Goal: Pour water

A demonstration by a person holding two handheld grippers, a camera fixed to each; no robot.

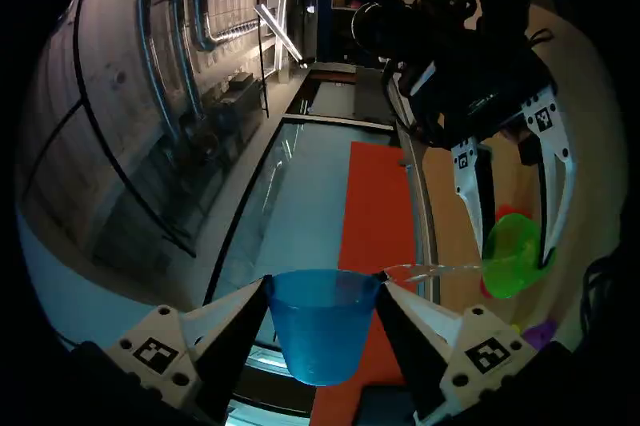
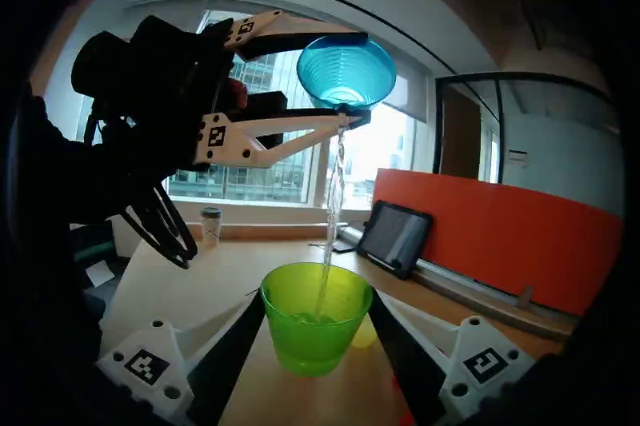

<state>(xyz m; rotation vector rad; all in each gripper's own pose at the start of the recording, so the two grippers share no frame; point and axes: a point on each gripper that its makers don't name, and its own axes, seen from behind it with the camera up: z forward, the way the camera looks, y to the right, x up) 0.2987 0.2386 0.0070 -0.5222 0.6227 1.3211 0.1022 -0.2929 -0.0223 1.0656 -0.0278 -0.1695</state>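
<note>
Gripper fingers of the left gripper [image 1: 322,282] stood at the bottom of the left gripper view, closed partway so that both pressed on the sides of one blue cup [image 1: 322,330], which sat between their tips. One thin stream of water [image 1: 436,270] ran from that cup's rim across to one green cup [image 1: 510,266]. The green cup was held farther off between the two white fingers of the right gripper [image 1: 516,246]. One orange panel [image 1: 372,202] lay behind the blue cup, beside a pane of glass [image 1: 296,202]. In the right gripper view, the right gripper's own two fingers were clamped on the green cup just over a wooden table [image 2: 192,282], with some water already in the cup. The left gripper hung above, its two fingers holding the blue cup tipped with its mouth towards the camera, and the single stream fell straight down into the green cup. One tablet [image 2: 394,236] leaned by the orange panel, and one small jar [image 2: 211,223] stood on the ledge under the window [image 2: 264,170]. That made two cups and two grippers in all.
</note>
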